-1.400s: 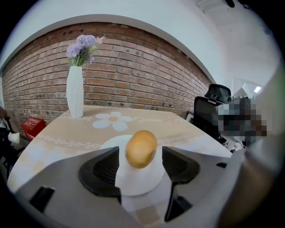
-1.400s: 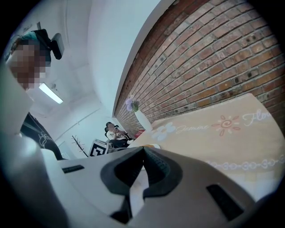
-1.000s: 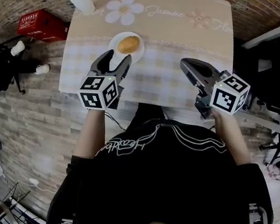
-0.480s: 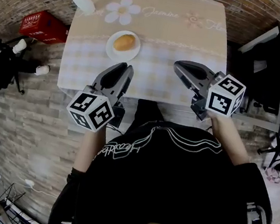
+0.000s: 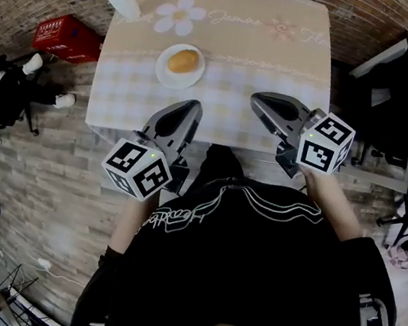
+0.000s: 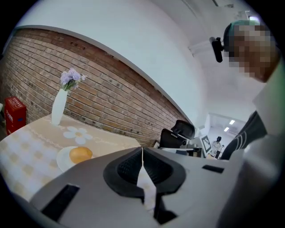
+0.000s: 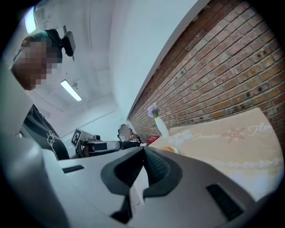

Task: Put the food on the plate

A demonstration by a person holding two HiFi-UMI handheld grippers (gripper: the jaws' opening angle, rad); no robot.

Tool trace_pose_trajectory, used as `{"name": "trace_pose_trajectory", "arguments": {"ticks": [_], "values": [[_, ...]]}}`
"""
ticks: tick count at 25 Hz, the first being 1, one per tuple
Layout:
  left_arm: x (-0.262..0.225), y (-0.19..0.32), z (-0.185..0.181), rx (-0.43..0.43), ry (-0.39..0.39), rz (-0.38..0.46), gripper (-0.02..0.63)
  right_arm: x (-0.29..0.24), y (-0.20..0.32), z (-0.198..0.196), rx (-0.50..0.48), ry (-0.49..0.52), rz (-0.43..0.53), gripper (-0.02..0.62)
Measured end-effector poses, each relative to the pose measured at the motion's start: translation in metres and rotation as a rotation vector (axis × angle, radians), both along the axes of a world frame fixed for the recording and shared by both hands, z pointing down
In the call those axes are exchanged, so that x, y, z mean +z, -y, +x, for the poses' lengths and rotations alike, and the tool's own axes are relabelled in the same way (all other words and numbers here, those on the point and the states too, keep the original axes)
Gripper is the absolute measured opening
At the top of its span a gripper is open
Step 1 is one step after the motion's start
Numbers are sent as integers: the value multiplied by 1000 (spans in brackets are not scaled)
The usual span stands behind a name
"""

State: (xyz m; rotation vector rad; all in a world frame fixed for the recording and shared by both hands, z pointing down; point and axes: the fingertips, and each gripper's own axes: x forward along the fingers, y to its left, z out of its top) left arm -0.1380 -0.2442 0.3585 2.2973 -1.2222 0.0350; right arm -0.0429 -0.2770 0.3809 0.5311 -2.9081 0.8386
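You are holding your left gripper with its jaws just closed flat together, nothing between them. The bun is sitting on the white plate ahead of those jaws, well apart. Your right gripper is also pressing its jaws together, empty, with the plate lying ahead and to their left

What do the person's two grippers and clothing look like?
Both the left gripper and right gripper are grey shells with black ribbed jaw pads, each carrying a white cube printed with black square markers. The person wears a black top with a white line print.
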Motion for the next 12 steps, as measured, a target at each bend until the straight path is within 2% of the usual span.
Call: {"name": "trace_pose_trajectory", "arguments": {"ticks": [12], "values": [[-3, -5, 10, 16, -33, 1, 9, 2, -11, 6, -6, -9, -5, -3]]}}
